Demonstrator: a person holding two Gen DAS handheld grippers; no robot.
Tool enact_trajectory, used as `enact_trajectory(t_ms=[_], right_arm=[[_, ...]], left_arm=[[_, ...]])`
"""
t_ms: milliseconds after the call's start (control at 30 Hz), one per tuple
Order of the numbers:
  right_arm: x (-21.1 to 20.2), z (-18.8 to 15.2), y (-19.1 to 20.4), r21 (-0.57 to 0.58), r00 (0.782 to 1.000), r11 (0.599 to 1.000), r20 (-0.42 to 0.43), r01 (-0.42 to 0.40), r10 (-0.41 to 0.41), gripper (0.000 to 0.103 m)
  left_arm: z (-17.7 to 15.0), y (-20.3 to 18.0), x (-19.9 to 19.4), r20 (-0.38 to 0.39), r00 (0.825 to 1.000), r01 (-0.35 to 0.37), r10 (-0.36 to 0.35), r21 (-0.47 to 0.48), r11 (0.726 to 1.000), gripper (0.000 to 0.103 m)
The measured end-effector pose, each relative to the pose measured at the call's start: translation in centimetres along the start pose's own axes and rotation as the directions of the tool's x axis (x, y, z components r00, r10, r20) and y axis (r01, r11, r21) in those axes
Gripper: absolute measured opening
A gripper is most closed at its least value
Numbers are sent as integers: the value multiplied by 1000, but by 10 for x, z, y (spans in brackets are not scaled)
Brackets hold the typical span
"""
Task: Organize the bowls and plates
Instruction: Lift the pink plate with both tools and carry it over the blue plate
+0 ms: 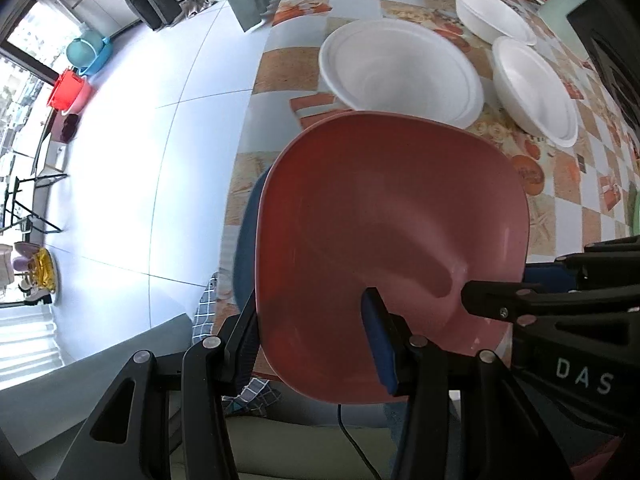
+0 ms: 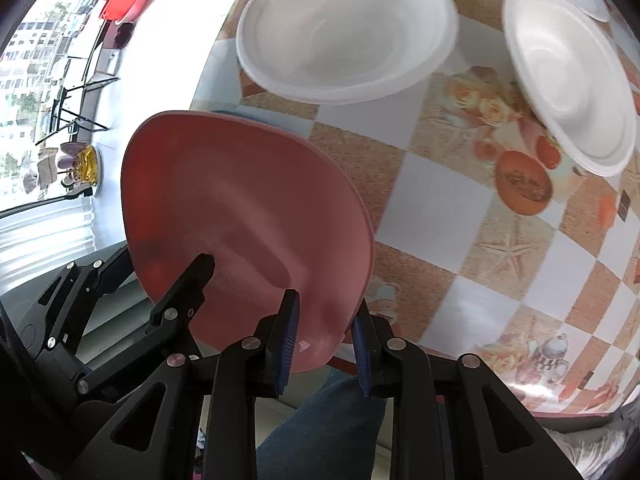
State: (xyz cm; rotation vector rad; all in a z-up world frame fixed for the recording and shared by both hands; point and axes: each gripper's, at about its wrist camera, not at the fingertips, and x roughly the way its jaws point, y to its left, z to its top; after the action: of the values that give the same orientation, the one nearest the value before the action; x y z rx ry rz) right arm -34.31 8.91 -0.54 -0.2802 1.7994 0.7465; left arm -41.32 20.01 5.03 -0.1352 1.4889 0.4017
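Note:
A pink square plate (image 1: pixel 384 240) is held tilted above the table's near edge; it also shows in the right wrist view (image 2: pixel 248 224). My left gripper (image 1: pixel 316 340) is shut on the plate's near-left rim, one finger inside, one behind. My right gripper (image 2: pixel 326 320) is shut on the plate's other near corner, and shows in the left wrist view (image 1: pixel 500 300). A blue plate (image 1: pixel 244 248) lies under the pink one, mostly hidden. Three white bowls stand on the table beyond: a large one (image 1: pixel 400 72) (image 2: pixel 344 32), one to its right (image 1: pixel 536 88) (image 2: pixel 568 76), one further back (image 1: pixel 492 12).
The table has a checkered orange-and-white cloth (image 2: pixel 460 208); its left edge drops to a white tiled floor (image 1: pixel 140 160). Red and teal tubs (image 1: pixel 70 90) stand by the window. A green item (image 1: pixel 634 212) peeks in at the table's right. My jeans-clad leg (image 2: pixel 320 420) is below.

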Motion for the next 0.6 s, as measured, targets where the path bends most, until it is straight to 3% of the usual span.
enact_trajectory(t_ms=[400,533,600], right_arm=[[13,6,-1,20,999,999,-18,-26,27,28],[13,1,-2,-15,999,999,-18,-48,48,29],[8,-6,-10,-39,1000,999,-2,-25,25,35]], left_arm=[[5,20,19,-5,999,-32,33,32,999,55],[5,20,20,11,997,-77,76,59,995,70],[3,21,18,35,994,-107,105,61,992,78]])
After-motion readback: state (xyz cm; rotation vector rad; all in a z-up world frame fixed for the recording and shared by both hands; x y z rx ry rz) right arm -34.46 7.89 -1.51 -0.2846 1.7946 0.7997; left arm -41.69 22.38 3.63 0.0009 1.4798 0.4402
